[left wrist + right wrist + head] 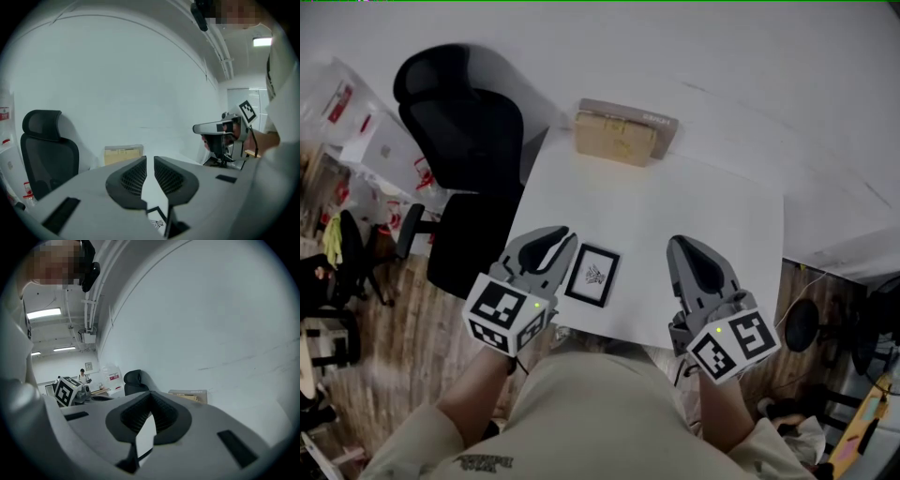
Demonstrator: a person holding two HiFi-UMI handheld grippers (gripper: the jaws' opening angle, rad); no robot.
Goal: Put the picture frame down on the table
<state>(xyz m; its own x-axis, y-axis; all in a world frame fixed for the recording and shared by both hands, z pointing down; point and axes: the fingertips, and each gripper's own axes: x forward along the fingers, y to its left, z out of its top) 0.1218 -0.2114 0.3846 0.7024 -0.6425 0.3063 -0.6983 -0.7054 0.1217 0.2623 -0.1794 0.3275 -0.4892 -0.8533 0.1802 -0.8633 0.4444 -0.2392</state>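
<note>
Left gripper (553, 244) is hovering over the table's (703, 202) near edge, jaws a sliver apart and gripping nothing. Just beside it, the picture frame (592, 275) is lying flat, its long axis running away from the person and leaning slightly right. Right gripper (686, 248) is hovering too, jaws pressed together and empty.

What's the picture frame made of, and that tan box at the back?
Frame: thin black border with an even, dull look, probably plastic or painted wood; too small to tell which. Box: tan, dull, with square edges, so it looks like cardboard.

Black picture frame (592, 275) lies flat on the white table (694, 225).
</note>
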